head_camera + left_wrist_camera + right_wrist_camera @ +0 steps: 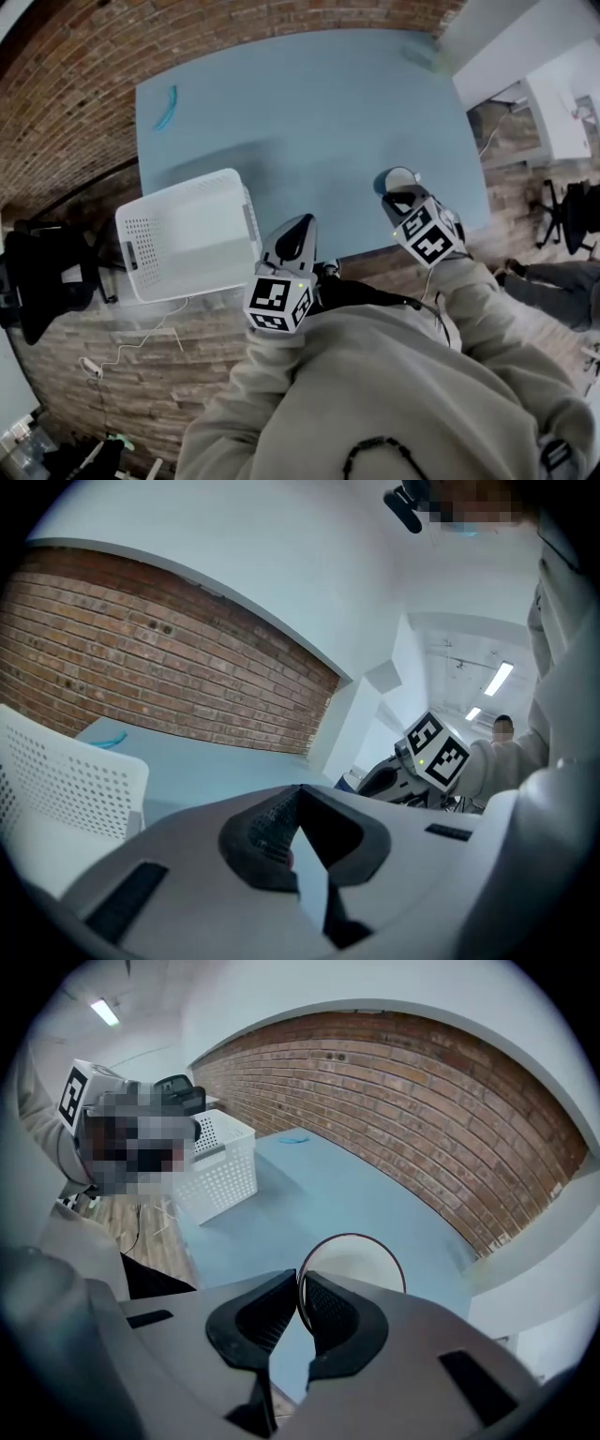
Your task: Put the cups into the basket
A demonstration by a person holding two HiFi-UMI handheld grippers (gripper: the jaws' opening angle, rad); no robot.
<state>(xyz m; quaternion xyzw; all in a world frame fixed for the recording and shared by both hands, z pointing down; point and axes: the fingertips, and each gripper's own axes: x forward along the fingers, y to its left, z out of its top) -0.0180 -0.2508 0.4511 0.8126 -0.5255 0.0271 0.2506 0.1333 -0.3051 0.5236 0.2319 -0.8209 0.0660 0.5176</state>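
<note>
The right gripper is pinching the rim of a white cup between its fingers, near the blue table's near right corner. The left gripper is hovering empty, fingers pressed together, beside the white perforated basket sitting at the near left corner.
</note>
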